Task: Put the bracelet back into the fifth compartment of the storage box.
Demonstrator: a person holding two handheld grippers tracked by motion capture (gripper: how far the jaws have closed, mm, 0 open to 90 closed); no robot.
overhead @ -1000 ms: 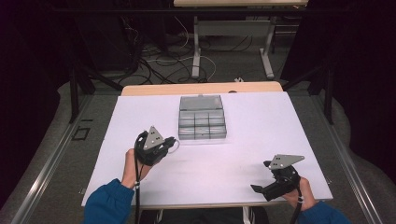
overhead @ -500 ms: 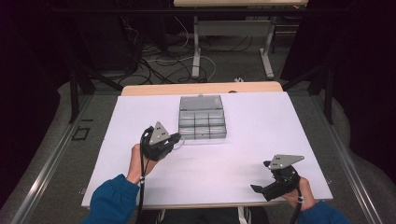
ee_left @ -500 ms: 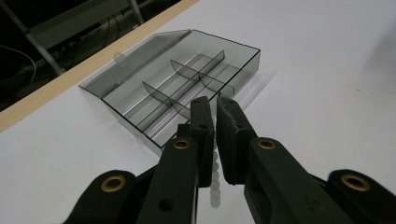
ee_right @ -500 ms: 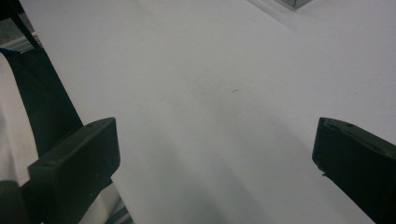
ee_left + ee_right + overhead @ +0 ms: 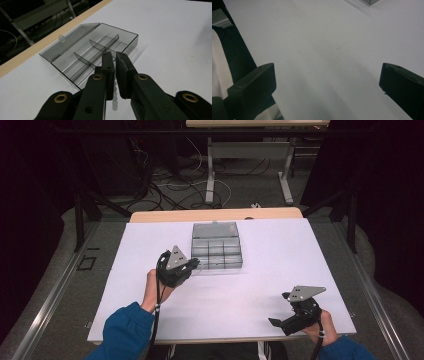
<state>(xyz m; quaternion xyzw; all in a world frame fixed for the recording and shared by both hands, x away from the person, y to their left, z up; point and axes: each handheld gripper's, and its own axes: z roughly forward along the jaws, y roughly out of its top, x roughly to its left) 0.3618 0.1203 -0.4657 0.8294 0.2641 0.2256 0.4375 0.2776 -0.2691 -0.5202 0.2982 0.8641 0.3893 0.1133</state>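
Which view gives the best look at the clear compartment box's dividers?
The left gripper view: the clear compartment box lies close ahead of the left gripper, lid open, its dividers plain. The high view shows the whole box smaller, mid-table. The right gripper view catches a mere corner at its top edge.
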